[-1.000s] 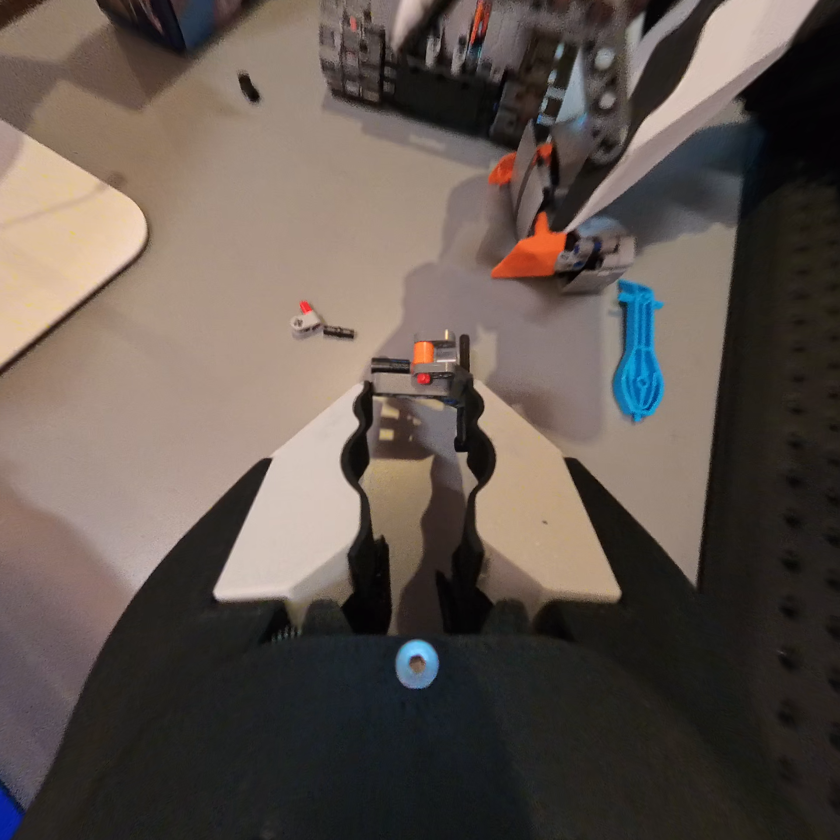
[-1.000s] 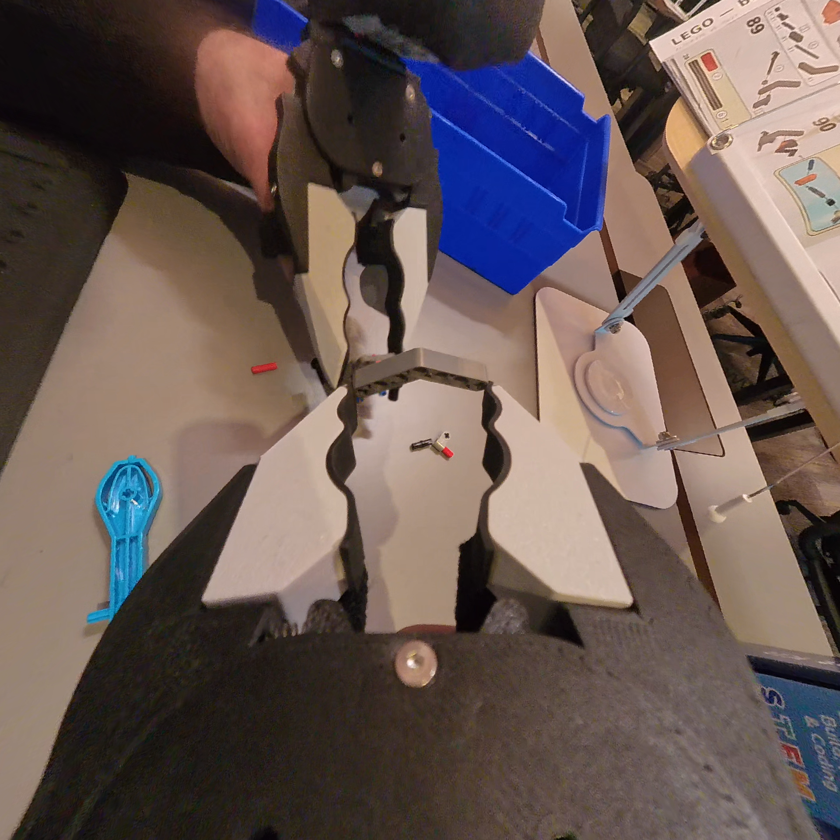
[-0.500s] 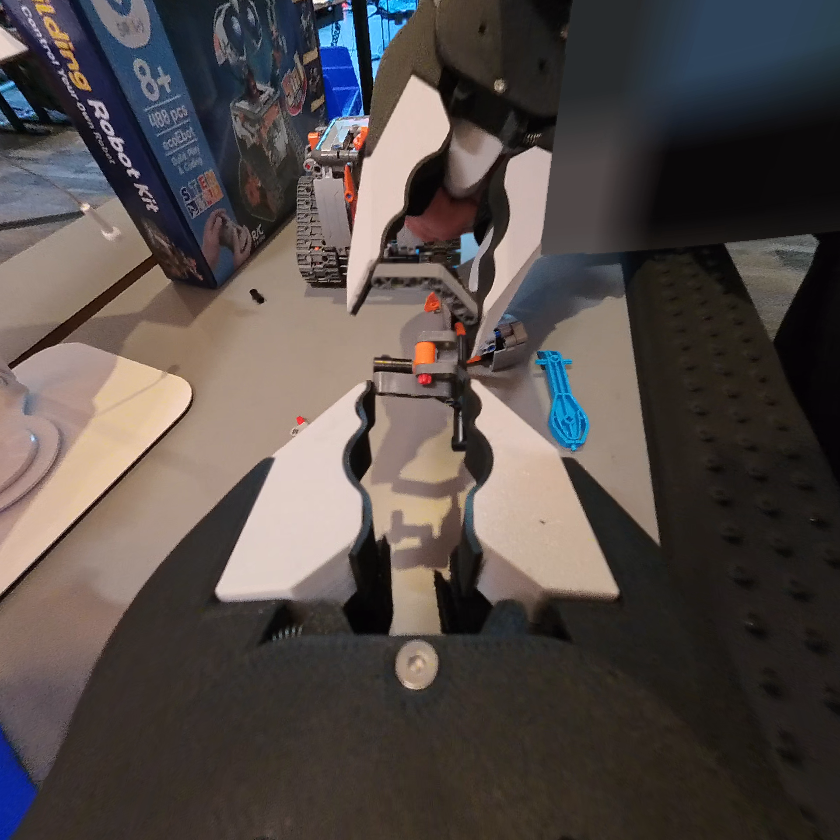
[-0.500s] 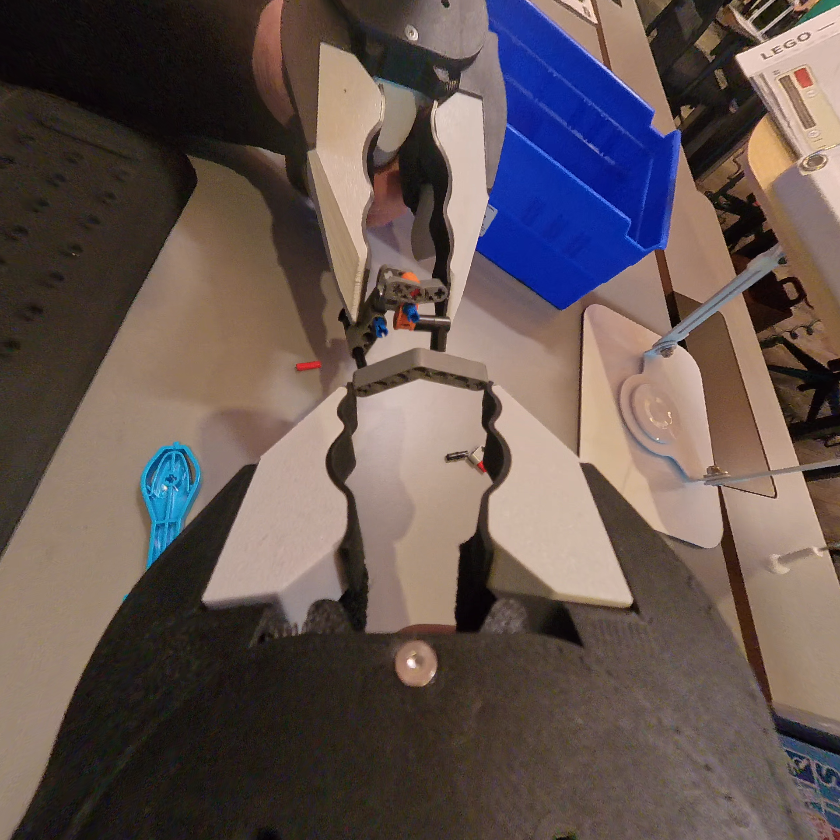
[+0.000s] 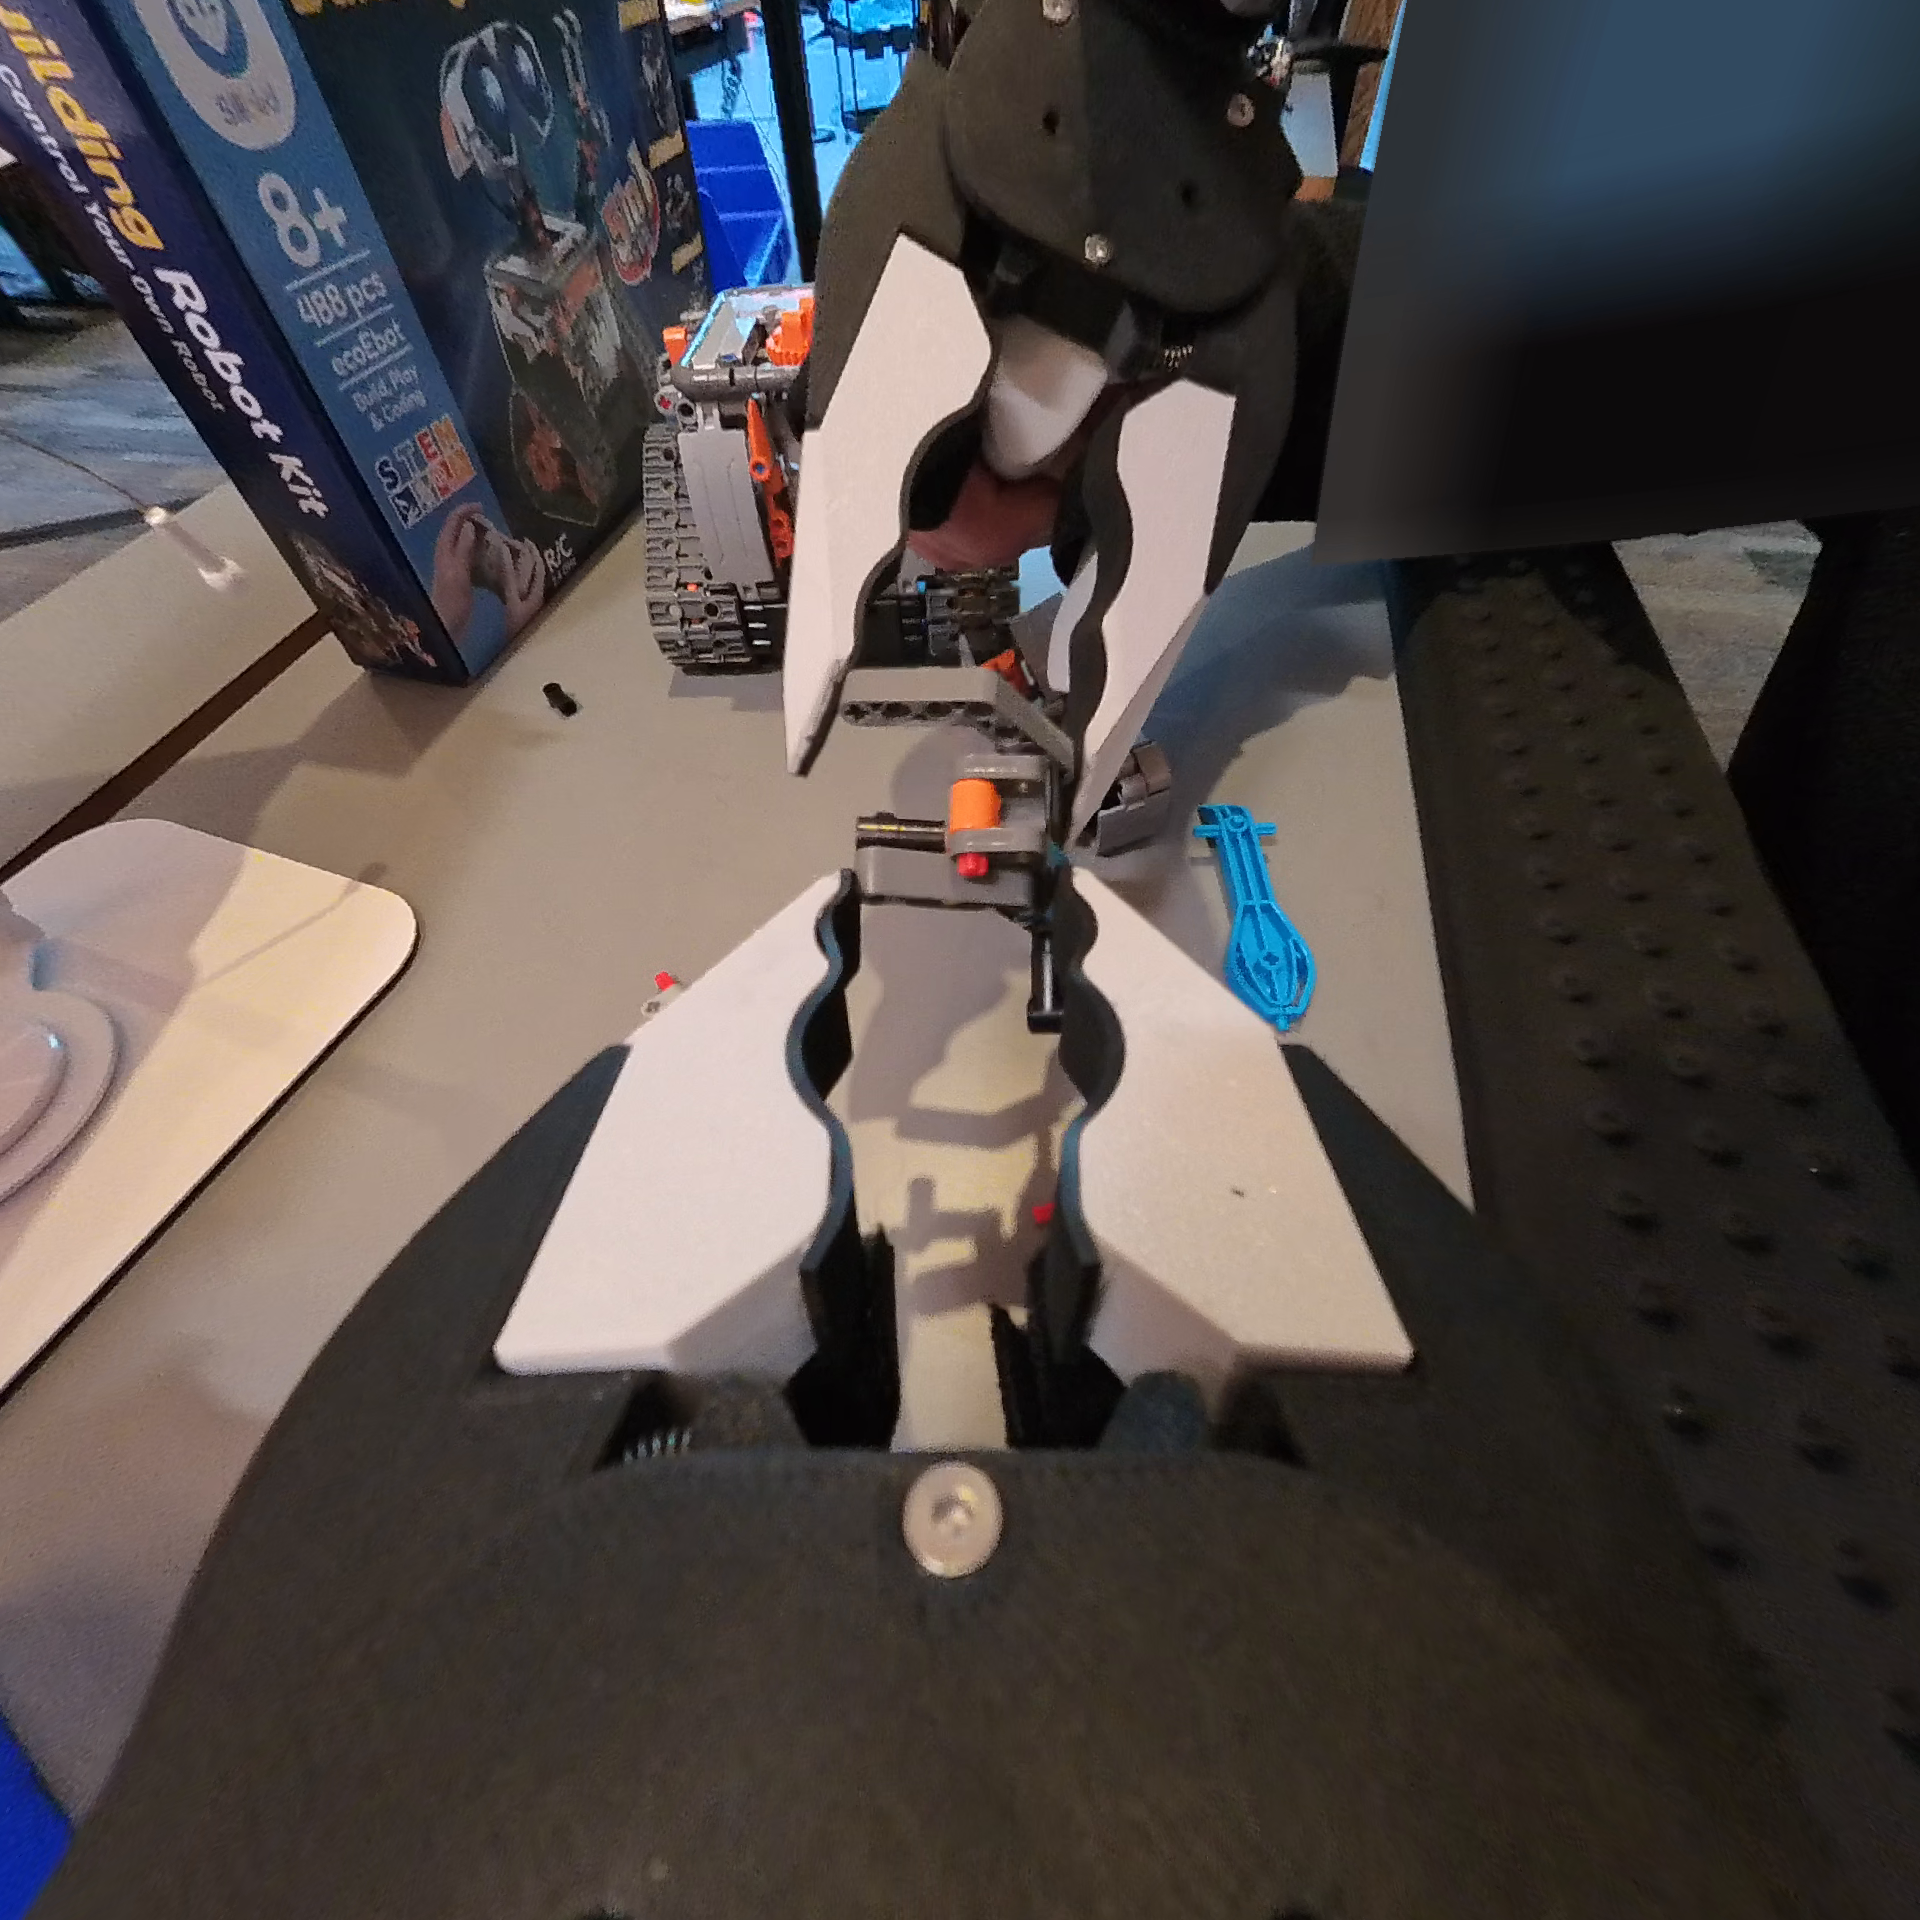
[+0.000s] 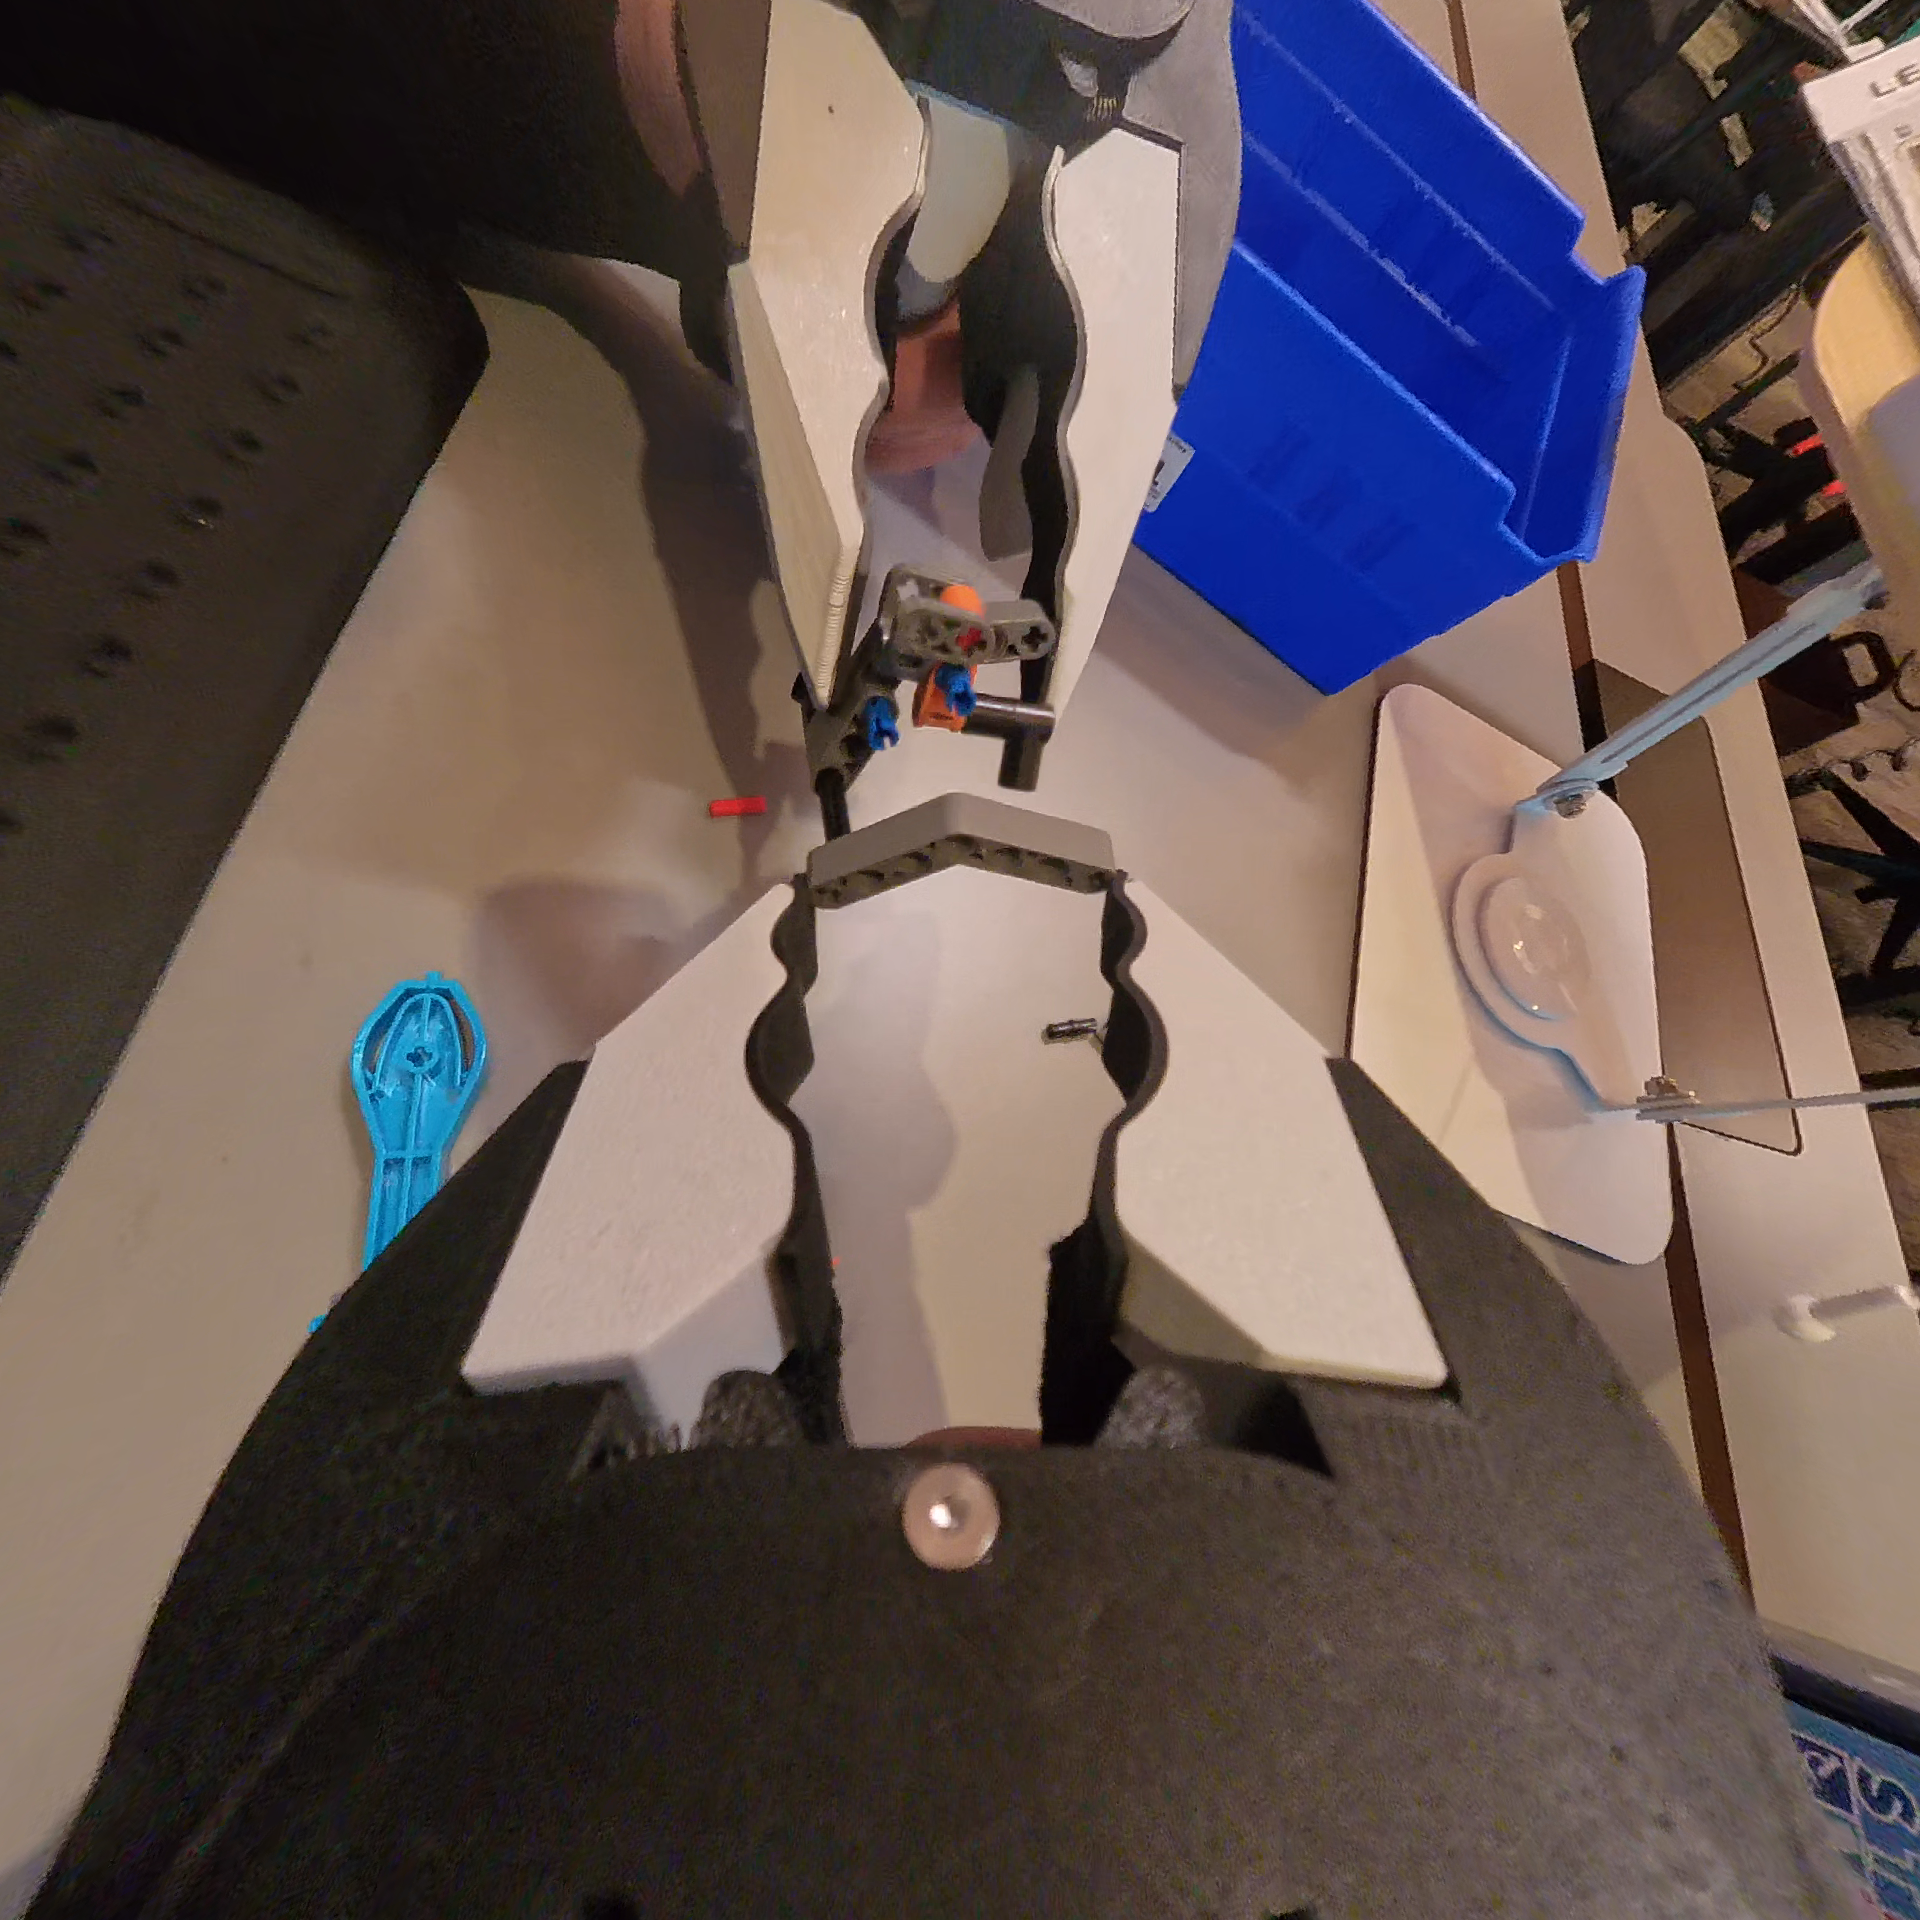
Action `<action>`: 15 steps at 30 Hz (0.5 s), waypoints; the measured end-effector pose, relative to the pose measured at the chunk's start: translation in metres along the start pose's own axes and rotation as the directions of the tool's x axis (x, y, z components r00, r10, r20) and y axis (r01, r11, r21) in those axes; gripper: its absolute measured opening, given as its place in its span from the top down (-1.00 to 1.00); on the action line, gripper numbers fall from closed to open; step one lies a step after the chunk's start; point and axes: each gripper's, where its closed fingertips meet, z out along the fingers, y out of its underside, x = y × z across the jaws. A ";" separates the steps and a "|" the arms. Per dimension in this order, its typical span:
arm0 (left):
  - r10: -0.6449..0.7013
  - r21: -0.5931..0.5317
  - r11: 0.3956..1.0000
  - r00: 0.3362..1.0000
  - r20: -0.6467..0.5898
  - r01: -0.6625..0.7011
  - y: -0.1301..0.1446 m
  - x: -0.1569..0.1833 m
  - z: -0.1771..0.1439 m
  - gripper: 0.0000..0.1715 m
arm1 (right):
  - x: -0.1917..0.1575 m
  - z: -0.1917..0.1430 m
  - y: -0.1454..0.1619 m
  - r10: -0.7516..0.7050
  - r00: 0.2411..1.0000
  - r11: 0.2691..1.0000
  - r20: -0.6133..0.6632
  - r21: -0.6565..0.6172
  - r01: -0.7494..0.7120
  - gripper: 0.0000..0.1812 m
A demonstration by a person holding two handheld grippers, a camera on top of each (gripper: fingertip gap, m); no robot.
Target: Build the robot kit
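bent grey beam (image 6: 961, 860) — clamped across right claw (image 6: 961, 883) tips

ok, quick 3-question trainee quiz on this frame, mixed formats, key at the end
1. True or false: the left tongs hold a small grey assembly with an orange bush.
2. What do the right tongs grip? A) blue tool B) angled grey beam C) red pin
3. Fill in: the blue tool lies on the ____.

Key: 1 true; 2 B, the angled grey beam; 3 table.
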 end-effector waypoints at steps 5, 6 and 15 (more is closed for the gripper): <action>-0.002 -0.016 1.000 1.000 -0.016 0.002 0.003 0.003 0.003 0.59 | -0.002 0.001 0.002 -0.034 0.999 0.999 -0.003 -0.026 0.034 0.40; -0.001 -0.020 1.000 1.000 -0.020 0.001 0.004 0.003 0.003 0.59 | -0.003 0.001 0.002 -0.048 0.999 0.998 -0.005 -0.031 0.048 0.40; -0.072 -0.016 0.997 0.993 -0.092 0.070 0.006 0.009 0.004 0.60 | -0.008 0.003 0.004 -0.115 0.993 0.992 -0.003 -0.060 0.115 0.40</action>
